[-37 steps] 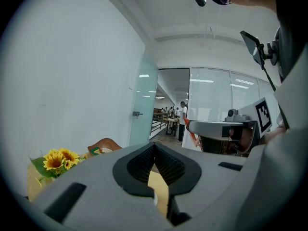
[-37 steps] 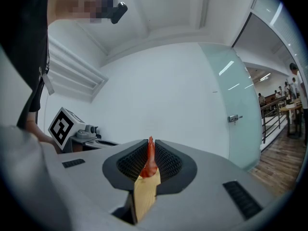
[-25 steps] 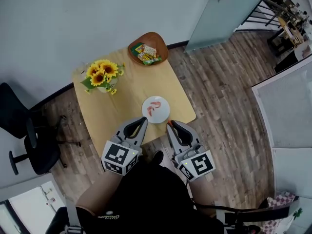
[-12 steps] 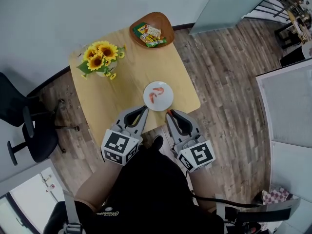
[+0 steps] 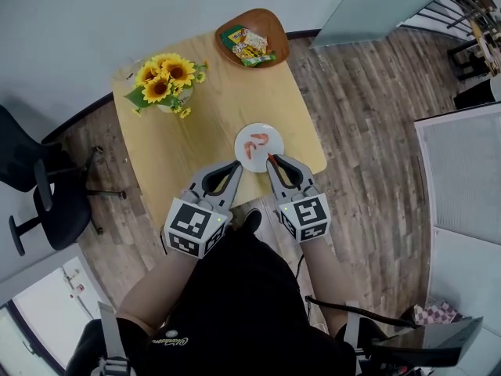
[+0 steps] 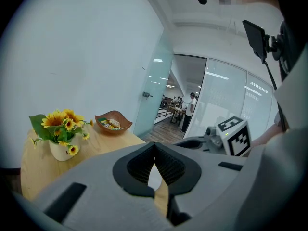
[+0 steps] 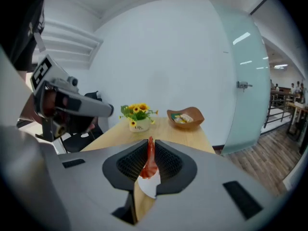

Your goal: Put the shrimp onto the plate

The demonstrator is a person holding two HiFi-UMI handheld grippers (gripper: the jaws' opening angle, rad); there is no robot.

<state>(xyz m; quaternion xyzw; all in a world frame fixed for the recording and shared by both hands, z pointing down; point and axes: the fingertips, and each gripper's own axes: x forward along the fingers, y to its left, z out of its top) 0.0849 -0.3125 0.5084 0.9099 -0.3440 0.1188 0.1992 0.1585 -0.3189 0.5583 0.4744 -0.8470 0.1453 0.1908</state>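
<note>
A white plate (image 5: 247, 133) near the front edge of the wooden table (image 5: 203, 124) holds two red shrimps (image 5: 257, 142). My right gripper (image 5: 271, 160) is at the plate's near rim, shut on another red shrimp (image 7: 149, 160) that stands up between its jaws. The plate (image 7: 150, 186) shows white just below that shrimp in the right gripper view. My left gripper (image 5: 236, 166) is shut with nothing in it, just left of the plate's near edge. In the left gripper view (image 6: 154, 150) a sliver of the plate (image 6: 155, 177) shows under the closed jaws.
A vase of sunflowers (image 5: 166, 84) stands at the table's back left. A brown wooden bowl with snack packets (image 5: 252, 44) sits at the back right corner. A black office chair (image 5: 39, 186) is left of the table. Wood floor surrounds it.
Both grippers have moved forward over the table's front edge up to the plate. The right one still carries its shrimp.
</note>
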